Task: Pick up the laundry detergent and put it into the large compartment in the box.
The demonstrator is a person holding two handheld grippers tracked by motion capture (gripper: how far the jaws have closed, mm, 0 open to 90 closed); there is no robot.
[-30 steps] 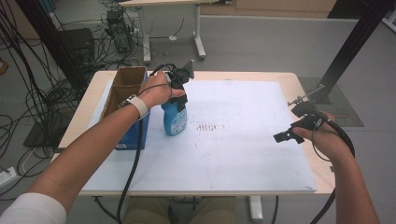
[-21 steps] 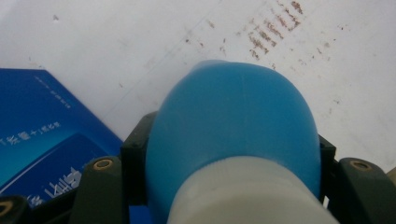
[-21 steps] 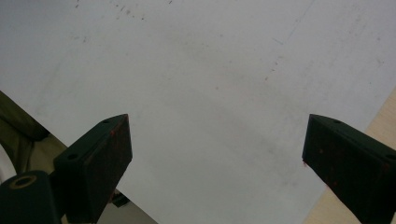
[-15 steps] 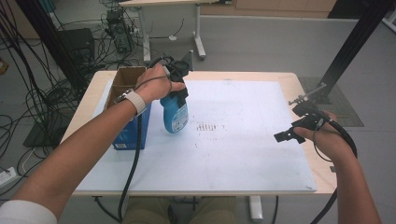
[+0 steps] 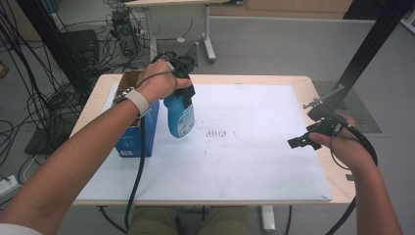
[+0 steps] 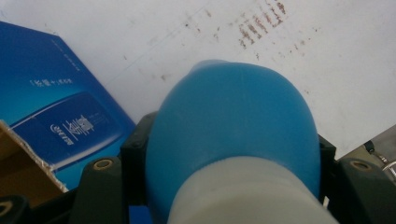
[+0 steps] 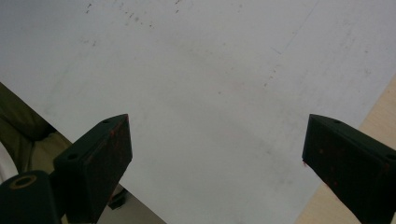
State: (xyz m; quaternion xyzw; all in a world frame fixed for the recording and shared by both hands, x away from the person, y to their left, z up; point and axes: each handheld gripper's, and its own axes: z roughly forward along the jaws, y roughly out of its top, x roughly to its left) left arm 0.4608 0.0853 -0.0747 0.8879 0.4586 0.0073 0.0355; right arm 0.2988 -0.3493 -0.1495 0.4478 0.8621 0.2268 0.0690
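A blue spray bottle (image 5: 179,116) with a pale collar hangs just above the white sheet (image 5: 254,161), close beside a blue cardboard box (image 5: 131,133). My left gripper (image 5: 182,92) is shut on the bottle's neck, with the person's hand over it. In the left gripper view the bottle (image 6: 233,126) bulges out between the black jaws of that gripper (image 6: 231,145), and the box (image 6: 56,107) lies to the left. My right gripper (image 5: 308,128) hovers over the sheet's right edge. Its jaws (image 7: 215,130) stand wide apart with nothing between them.
Reddish-brown marks (image 5: 218,133) dot the middle of the sheet, below and right of the bottle. The box's top is open (image 5: 133,79). The wooden table edge (image 5: 337,176) runs along the right. Cables and equipment clutter the floor (image 5: 44,103) at the left.
My left gripper has carried the bottle slightly up and to the left, closer to the box. The right gripper has hardly moved.
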